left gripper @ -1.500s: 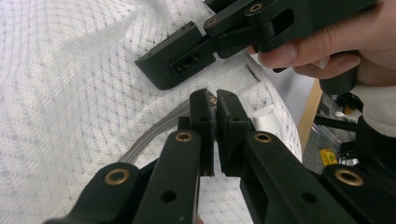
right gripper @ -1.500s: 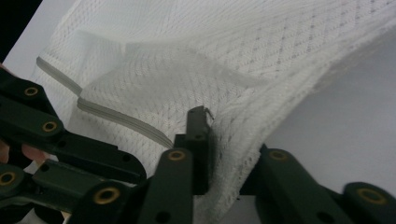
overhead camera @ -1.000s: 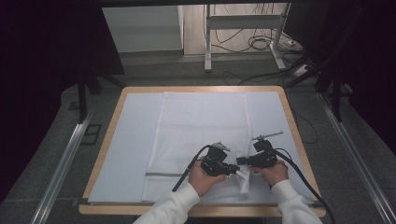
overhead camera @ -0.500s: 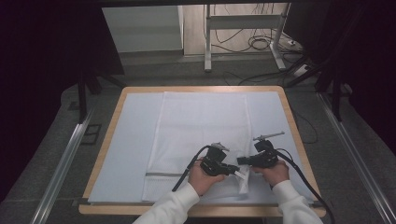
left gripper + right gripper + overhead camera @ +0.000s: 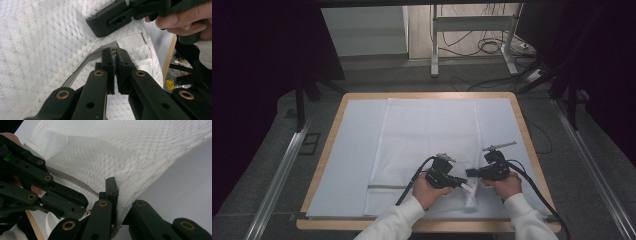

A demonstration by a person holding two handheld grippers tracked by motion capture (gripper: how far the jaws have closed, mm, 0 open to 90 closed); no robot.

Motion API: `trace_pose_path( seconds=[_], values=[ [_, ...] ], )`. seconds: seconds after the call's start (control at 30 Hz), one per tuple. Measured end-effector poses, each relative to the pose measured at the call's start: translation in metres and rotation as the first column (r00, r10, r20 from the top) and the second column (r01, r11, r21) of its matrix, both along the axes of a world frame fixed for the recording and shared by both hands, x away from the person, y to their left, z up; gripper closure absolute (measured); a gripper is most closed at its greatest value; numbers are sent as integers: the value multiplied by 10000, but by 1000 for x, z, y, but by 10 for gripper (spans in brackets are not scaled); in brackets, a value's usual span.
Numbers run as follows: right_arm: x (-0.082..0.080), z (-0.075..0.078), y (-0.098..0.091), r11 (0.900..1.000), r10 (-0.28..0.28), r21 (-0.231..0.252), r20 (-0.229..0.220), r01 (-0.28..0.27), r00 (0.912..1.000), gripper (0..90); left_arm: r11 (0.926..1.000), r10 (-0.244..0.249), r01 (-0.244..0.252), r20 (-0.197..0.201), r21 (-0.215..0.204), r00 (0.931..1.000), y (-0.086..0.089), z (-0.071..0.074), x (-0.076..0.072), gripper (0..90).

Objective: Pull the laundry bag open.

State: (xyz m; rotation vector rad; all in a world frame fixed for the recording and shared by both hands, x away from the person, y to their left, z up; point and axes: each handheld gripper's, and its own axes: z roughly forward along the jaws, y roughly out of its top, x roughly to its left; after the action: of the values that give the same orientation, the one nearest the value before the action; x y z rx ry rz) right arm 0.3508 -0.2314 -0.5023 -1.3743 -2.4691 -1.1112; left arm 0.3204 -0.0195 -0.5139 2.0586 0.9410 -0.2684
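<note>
Item: white mesh laundry bag (image 5: 427,145), lying flat on the pale-covered surface (image 5: 347,165), zip end toward the person at the near right corner.

L gripper (image 5: 114,53): fingers closed narrow on a small metal part at the end of the zip (image 5: 82,67), apparently the zip pull. R gripper (image 5: 113,195): fingers clamped on the mesh edge just beside the zip; fabric is bunched and lifted there. Both grippers sit close together, near touching, at the bag's corner in the high view.

Assessment: step in hand appears to be working the zip, R anchoring fabric, L drawing the pull.

Recs:
- Keep R grip firm and low; hold the zip line taut, not crumpled.
- Pull L straight along the zip track, no sideways twist.
- Watch for mesh drawn into the slider; ease off if it snags.
- Pull is small; grip could slip, so go slow.
</note>
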Motion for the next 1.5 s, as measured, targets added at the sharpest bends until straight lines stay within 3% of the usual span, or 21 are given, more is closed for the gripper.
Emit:
trace_pose_path(
  seconds=[0.23,0.37,0.47,0.97,1.13,1.5],
  values=[
    [-1,0,0,9999,101,-75,43,-101,9999,891,9999,-1,-2,-218,-159,9998,2,-3,1,871],
    [-1,0,0,9997,184,-131,65,-183,9998,892,10000,13,-12,-186,58,9998,3,-4,2,872],
    [-1,0,-1,9998,187,-91,109,-186,9998,892,9999,55,-60,-419,-133,9991,7,-6,4,872],
    [-1,-1,0,9997,222,-75,92,-222,9997,891,9999,137,-134,-328,76,9994,9,-6,3,871],
    [0,0,-3,9999,113,-53,162,-112,9998,891,9988,284,-272,-302,402,9991,14,-10,4,871],
    [-1,1,-3,9999,123,79,135,-124,9998,892,9988,438,-428,-423,245,9981,29,-11,3,871]
  ],
)
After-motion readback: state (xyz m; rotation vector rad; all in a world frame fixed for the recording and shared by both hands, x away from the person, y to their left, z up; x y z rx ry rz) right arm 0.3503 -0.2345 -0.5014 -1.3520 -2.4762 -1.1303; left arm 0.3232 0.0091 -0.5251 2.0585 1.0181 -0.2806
